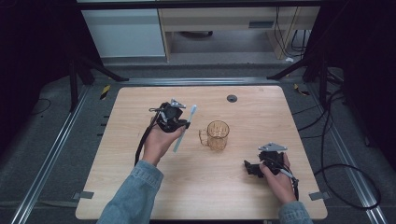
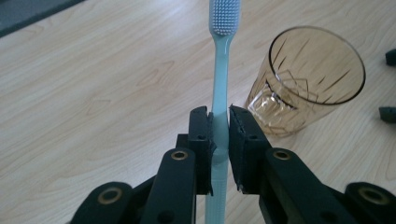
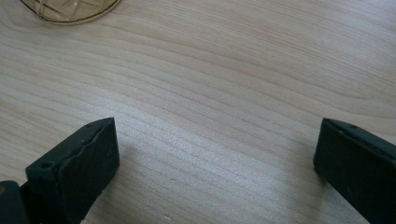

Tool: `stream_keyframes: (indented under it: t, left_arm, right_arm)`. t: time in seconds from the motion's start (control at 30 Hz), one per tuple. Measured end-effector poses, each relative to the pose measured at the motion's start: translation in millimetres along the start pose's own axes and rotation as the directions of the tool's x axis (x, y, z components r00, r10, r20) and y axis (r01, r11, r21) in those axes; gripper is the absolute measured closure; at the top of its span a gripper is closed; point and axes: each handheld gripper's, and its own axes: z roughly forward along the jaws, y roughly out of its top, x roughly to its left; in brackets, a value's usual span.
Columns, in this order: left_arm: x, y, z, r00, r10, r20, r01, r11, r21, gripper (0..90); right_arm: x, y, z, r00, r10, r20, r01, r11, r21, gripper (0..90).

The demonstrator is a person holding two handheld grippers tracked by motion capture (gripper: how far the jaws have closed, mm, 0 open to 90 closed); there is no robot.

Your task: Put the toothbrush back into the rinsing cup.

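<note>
High view, left to right: left gripper raised above the wooden table, just left of the amber glass mug, jaws clamped on the handle of a pale blue toothbrush. Brush slanted, bristle end pointing away toward the far edge, lower end of the handle toward the near edge, whole brush close beside the mug but apart from it. Mug upright on the table, handle turned toward the brush, nothing inside as far as can be seen.

Left gripper view: jaws pinched tight on the toothbrush at mid-handle, bristles up and away, mug right of the brush with its open mouth showing.

Right of the mug, nearer the front edge: right gripper low over the table and well apart from the mug. Right gripper view: jaws spread wide, nothing between them but bare wood, rim of the mug at the upper left corner.

By the look of things, pickup done and brush securely held; placing it into the mug not yet done. Left to do, probably: carry the brush over the rim, lower one end in, release.
</note>
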Motion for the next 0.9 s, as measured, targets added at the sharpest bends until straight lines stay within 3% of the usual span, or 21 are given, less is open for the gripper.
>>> stream_keyframes:
  t: [0.07, 0.1, 0.2, 0.23, 0.37, 0.43, 0.6, 0.73, 0.8, 0.9]
  left_arm:
    - [-1.6, -0.6, 1.0, 1.0000, -0.007, -0.003, 0.007, 0.9995, -0.032, 79.1]
    - [-4.6, -1.0, 1.5, 0.9997, -0.006, -0.025, 0.005, 0.9985, -0.054, 79.1]
    - [-7.1, -0.4, 1.2, 0.9994, -0.009, -0.034, 0.006, 0.9973, -0.073, 79.1]
    - [-10.1, 1.2, -0.8, 0.9977, 0.006, -0.068, -0.012, 0.9958, -0.090, 79.1]
    - [-13.9, 2.4, -2.2, 0.9948, 0.009, -0.101, -0.020, 0.9930, -0.116, 79.1]
    - [-12.0, 2.1, -2.8, 0.9952, -0.015, -0.096, 0.002, 0.9903, -0.139, 79.1]
    - [-11.5, 2.7, -4.3, 0.9922, -0.021, -0.123, 0.001, 0.9879, -0.155, 79.1]
    - [-13.7, 2.7, -5.6, 0.9910, -0.032, -0.130, 0.006, 0.9802, -0.198, 79.1]
    - [-17.1, 2.8, -7.5, 0.9887, -0.042, -0.144, 0.007, 0.9714, -0.237, 79.1]
    - [-18.3, 2.6, -8.3, 0.9878, -0.048, -0.148, 0.008, 0.9665, -0.256, 79.1]
  right_arm:
    - [0.0, 0.0, 0.0, 1.0000, -0.001, -0.002, 0.001, 1.000, -0.001, 0.6]
    - [0.0, 0.1, 0.0, 1.0000, -0.001, -0.002, 0.001, 1.000, -0.001, 0.5]
    - [0.0, 0.0, 0.0, 1.0000, -0.001, -0.002, 0.001, 1.000, -0.001, 0.5]
    - [-0.1, 0.0, 0.0, 1.0000, -0.002, -0.001, 0.002, 1.000, 0.000, 0.5]
    - [-0.1, 0.1, 0.0, 1.0000, -0.004, -0.001, 0.004, 1.000, -0.001, 0.5]
    - [-0.1, 0.1, 0.0, 1.0000, -0.004, -0.001, 0.004, 1.000, -0.001, 0.5]
    - [-0.1, 0.0, 0.0, 1.0000, -0.007, -0.003, 0.007, 1.000, -0.001, 0.5]
    - [0.0, 0.1, -0.1, 1.0000, -0.007, -0.004, 0.007, 1.000, -0.001, 0.5]
    - [0.0, 0.0, 0.0, 1.0000, -0.008, -0.004, 0.008, 1.000, -0.001, 0.4]
    - [0.0, 0.1, 0.0, 1.0000, -0.009, -0.005, 0.009, 1.000, -0.001, 0.4]
